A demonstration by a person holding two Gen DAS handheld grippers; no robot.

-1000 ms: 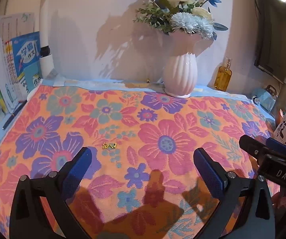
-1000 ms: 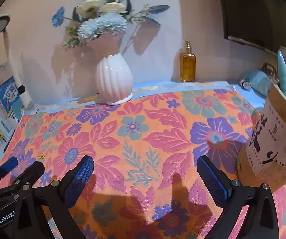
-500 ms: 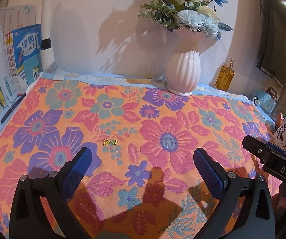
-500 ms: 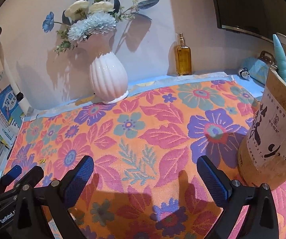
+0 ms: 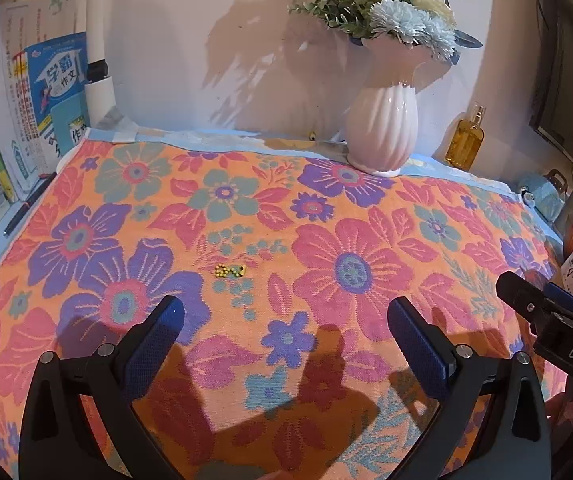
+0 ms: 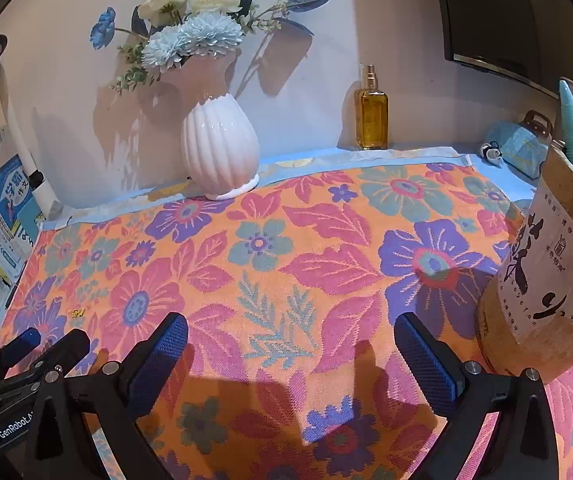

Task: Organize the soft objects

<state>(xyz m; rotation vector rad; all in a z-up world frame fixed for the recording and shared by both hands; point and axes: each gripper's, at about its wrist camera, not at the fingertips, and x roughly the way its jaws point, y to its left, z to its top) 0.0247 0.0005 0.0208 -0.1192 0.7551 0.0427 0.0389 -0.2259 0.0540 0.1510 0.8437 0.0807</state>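
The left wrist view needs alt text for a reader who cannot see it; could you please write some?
The left gripper hangs open over a flat floral towel, holding nothing. A tiny yellow bead cluster lies on the towel ahead; a pink vase of flowers and an amber bottle stand by the wall.

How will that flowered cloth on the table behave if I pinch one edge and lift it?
The flowered cloth looks like woven terry, so it will probably droop and fold rather than hold shape. It lies flat and wide, so one pinch likely lifts only a corner. The white vase seems to stand on its far edge, so pulling might tip it.
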